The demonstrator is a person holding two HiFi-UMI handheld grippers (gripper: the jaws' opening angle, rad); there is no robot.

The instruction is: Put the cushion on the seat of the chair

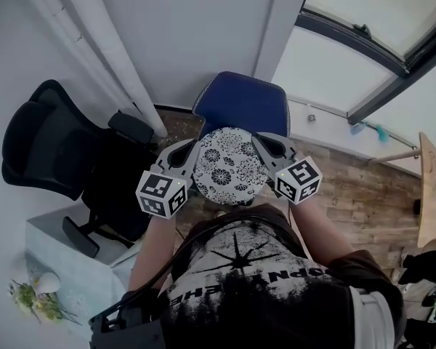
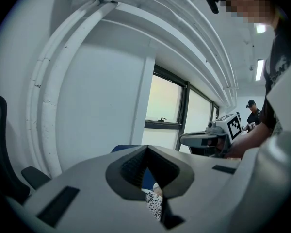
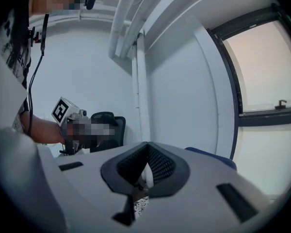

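We hold the cushion (image 1: pixel 229 167), a round one with a black-and-white flower print, up between our two claws. The left gripper (image 1: pixel 191 153) is clenched on its left rim. The right gripper (image 1: pixel 265 147) is clenched on its right rim. In each gripper view the pads meet at the tips and a strip of printed fabric shows just under them. The cushion lies roughly flat between the claws, in front of our chest.

Just beyond it stands the blue chair (image 1: pixel 243 102). From the head view the cushion covers the chair's near edge. We cannot tell whether it touches the chair.

To the left stands a black office chair (image 1: pixel 51 140), and one of its armrests (image 1: pixel 134 126) reaches in just beside the blue chair's left side. White pipes (image 1: pixel 109 57) run down the wall between the two chairs.

To the right a dark-framed window (image 1: pixel 370 42) lines the wall above a wooden floor (image 1: pixel 356 187). A wooden board (image 1: pixel 430 187) stands at the far right.

Near our left elbow is a white table (image 1: pixel 65 267), with a small bunch of flowers (image 1: pixel 33 297) at its near left corner.
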